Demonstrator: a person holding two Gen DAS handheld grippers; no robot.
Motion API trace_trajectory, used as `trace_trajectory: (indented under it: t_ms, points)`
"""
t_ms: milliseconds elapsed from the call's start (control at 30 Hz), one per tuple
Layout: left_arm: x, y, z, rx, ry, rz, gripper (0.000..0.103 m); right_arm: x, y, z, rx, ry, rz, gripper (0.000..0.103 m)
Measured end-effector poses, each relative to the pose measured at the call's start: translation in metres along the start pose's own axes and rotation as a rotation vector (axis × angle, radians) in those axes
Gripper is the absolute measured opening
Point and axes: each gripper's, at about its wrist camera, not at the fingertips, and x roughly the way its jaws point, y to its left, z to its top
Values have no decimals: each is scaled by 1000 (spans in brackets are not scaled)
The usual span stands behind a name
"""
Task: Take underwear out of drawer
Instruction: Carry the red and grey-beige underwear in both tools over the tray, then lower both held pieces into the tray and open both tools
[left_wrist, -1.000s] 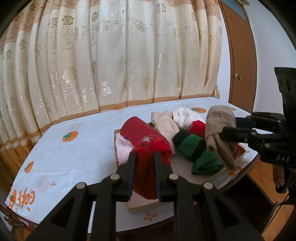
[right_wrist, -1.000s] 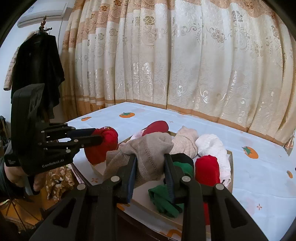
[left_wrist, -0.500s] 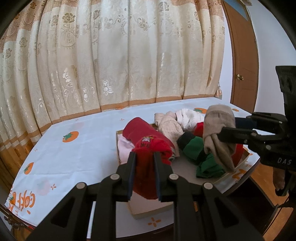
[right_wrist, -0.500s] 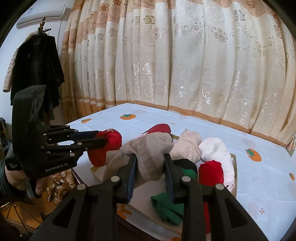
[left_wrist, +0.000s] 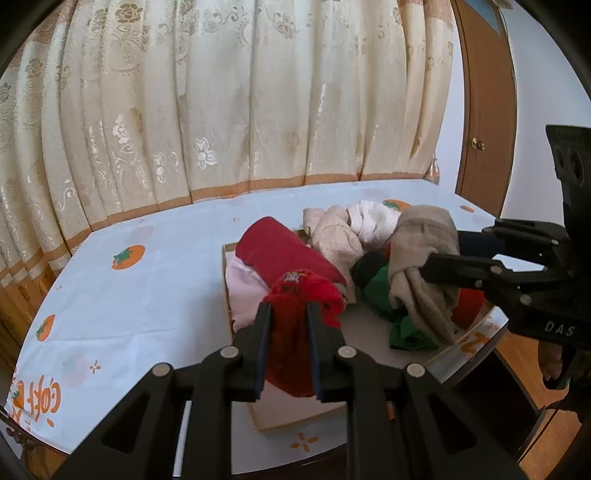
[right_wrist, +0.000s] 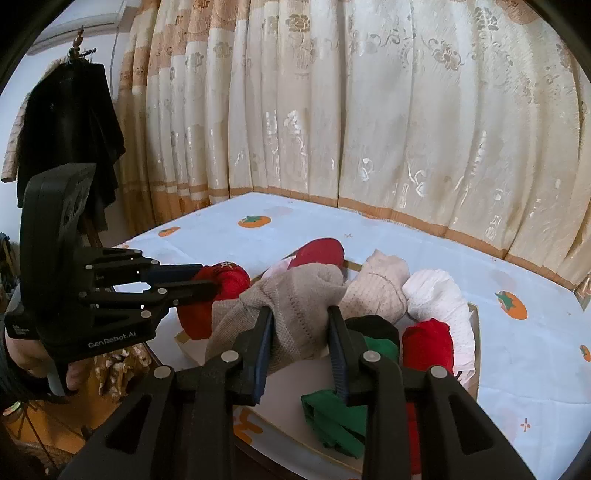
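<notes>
Left wrist view: my left gripper sits at lower centre, its jaws clamped on a bright red knitted garment lifted above the shallow cardboard drawer tray. At right of frame, my right gripper grips a beige ribbed knitted garment. The tray rests on a white tablecloth with orange fruit prints and contains a dark red roll, a pale pink piece and green fabric.

Right wrist view: my right gripper is at lower centre, jaws closed on the beige ribbed knitted garment. At left of frame, my left gripper holds the bright red knitted garment clear of the tray.
</notes>
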Motion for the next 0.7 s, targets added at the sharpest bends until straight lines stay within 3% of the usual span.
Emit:
trace_trajectory:
  t_ms: [700]
  points:
    - [31, -2, 0, 10, 168, -71, 16, 34, -4, 0, 10, 172, 27, 31]
